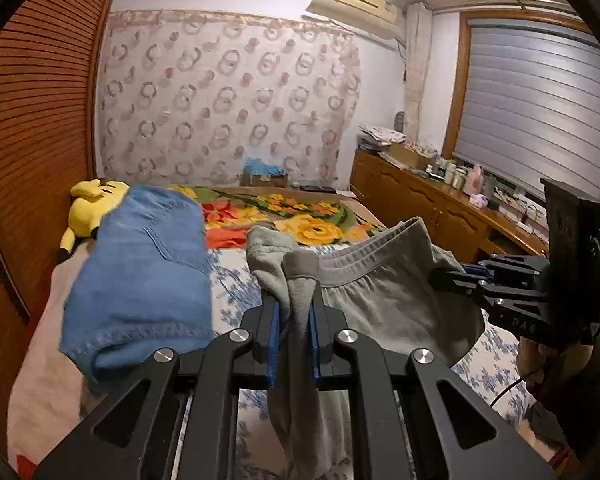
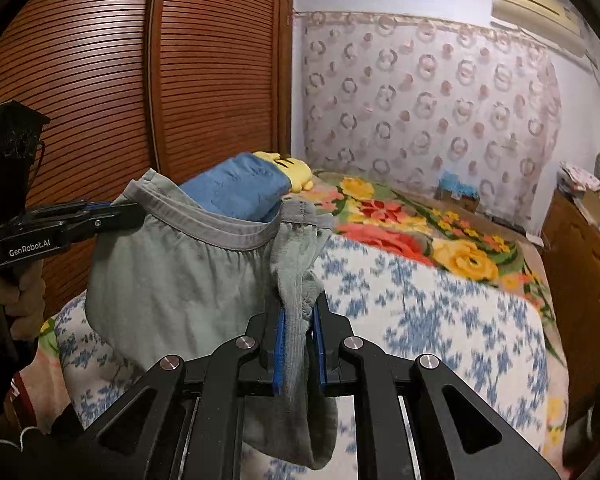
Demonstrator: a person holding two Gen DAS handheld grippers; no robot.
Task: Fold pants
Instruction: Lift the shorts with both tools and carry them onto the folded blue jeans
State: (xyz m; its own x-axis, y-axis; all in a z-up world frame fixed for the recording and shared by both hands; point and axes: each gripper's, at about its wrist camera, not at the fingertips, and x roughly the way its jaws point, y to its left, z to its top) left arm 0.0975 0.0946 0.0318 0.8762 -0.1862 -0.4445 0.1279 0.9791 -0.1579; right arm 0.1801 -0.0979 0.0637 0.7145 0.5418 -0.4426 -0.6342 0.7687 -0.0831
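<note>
Holding the gray pants (image 1: 380, 292) up off the bed (image 1: 236, 280), both tools are clamped tight on the waistband. The left gripper (image 1: 294, 312) pinches one bunched corner at about 6 o'clock in its own view. The right gripper (image 2: 300, 320) pinches the other corner, and shows at 3 o'clock from the left camera. The waistband sags between them and the rest hangs down. A folded blue cloth (image 1: 140, 280) lies on the bed at 9 o'clock, with a yellow plush toy (image 1: 88, 208) behind it. If the hands pull too far apart, a corner could slip out. If the pants swing low, they could drag and bunch on the bed, or bump the blue cloth.
</note>
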